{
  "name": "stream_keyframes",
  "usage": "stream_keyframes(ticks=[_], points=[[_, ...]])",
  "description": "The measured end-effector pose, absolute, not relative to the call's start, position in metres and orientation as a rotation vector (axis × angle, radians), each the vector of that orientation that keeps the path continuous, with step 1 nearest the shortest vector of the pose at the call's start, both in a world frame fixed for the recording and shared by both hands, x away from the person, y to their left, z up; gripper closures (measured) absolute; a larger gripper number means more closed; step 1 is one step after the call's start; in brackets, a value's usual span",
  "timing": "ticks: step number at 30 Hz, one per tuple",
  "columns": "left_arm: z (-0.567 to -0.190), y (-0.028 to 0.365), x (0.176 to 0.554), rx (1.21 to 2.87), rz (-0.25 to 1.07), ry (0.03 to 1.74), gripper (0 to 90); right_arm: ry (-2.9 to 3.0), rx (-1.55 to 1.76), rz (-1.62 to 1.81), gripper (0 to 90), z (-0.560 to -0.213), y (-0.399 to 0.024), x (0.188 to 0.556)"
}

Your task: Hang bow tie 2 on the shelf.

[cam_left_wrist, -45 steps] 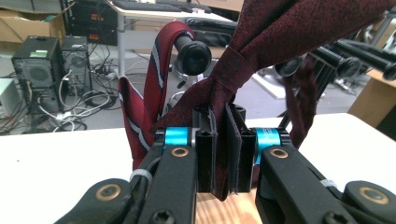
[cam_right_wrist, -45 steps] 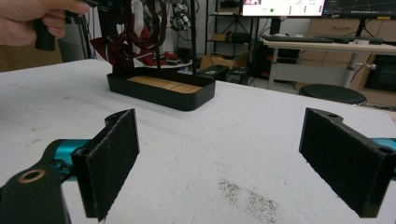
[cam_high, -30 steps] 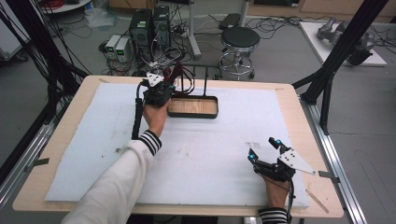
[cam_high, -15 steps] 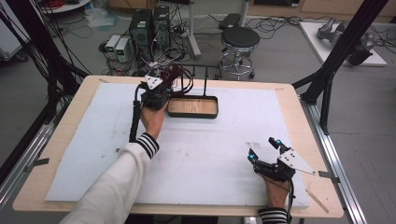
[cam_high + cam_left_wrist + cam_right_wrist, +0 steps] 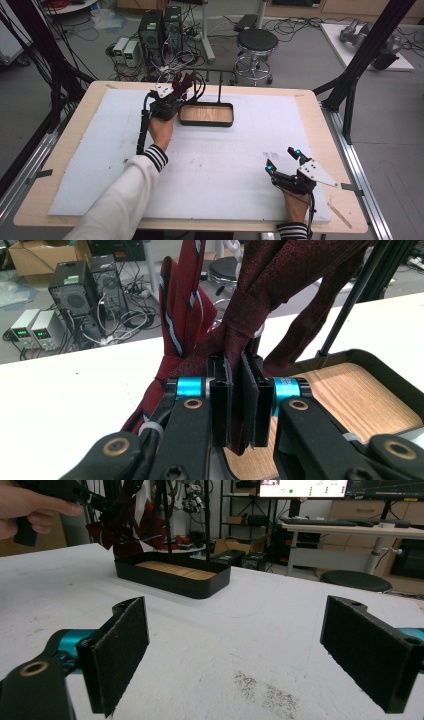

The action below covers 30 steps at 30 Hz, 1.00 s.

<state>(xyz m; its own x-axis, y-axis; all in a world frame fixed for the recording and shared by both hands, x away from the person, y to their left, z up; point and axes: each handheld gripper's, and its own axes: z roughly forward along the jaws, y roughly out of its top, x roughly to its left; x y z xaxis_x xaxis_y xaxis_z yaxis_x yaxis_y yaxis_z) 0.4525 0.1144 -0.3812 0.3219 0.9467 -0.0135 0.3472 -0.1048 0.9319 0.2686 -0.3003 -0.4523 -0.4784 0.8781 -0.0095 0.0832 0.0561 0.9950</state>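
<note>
Dark red ties [image 5: 186, 80] hang from a thin black rack [image 5: 220, 86] that rises from a black tray with a wooden floor [image 5: 206, 124]. My left gripper [image 5: 178, 91] is at the tray's left end, shut on a dark red tie [image 5: 265, 270]; the fabric is pinched between its pads [image 5: 237, 365]. A striped red tie [image 5: 185, 305] hangs just left of it. My right gripper [image 5: 282, 159] rests near the table's front right, open, with nothing between its pads [image 5: 235, 645]. From there the tray [image 5: 170, 582] and ties [image 5: 130, 530] stand far off.
A white foam sheet [image 5: 225, 165] covers the wooden table [image 5: 75, 125]. Beyond the far edge are computer boxes [image 5: 159, 27], cables and a black stool [image 5: 256, 42]. Black frame struts [image 5: 357, 65] stand at the right.
</note>
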Motion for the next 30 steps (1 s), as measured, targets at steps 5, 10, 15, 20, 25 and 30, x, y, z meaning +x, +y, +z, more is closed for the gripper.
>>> stream_keyframes(ticks=[5, 10, 15, 20, 25, 30], points=[[-0.381, 0.115, 0.452, 1.656, 0.797, 1.179, 82.5, 1.659, 0.974, 1.49, 11.3, -0.452, -0.3, 0.269], [-0.38, 0.116, 0.451, 1.671, 0.773, 1.14, 69.8, 1.658, 0.975, 1.491, 11.3, -0.452, -0.3, 0.269], [-0.38, 0.114, 0.449, 1.719, 0.754, 1.093, 34.5, 1.659, 0.972, 1.488, 11.3, -0.452, -0.3, 0.269], [-0.373, 0.118, 0.437, 1.7, 0.739, 1.011, 20.2, 1.659, 0.968, 1.488, 11.3, -0.452, -0.3, 0.269], [-0.369, 0.132, 0.418, 1.695, 0.769, 0.885, 17.6, 1.659, 0.974, 1.494, 11.3, -0.452, -0.3, 0.268], [-0.371, 0.153, 0.403, 1.682, 0.786, 0.82, 16.7, 1.661, 0.962, 1.485, 11.3, -0.452, -0.3, 0.269]])
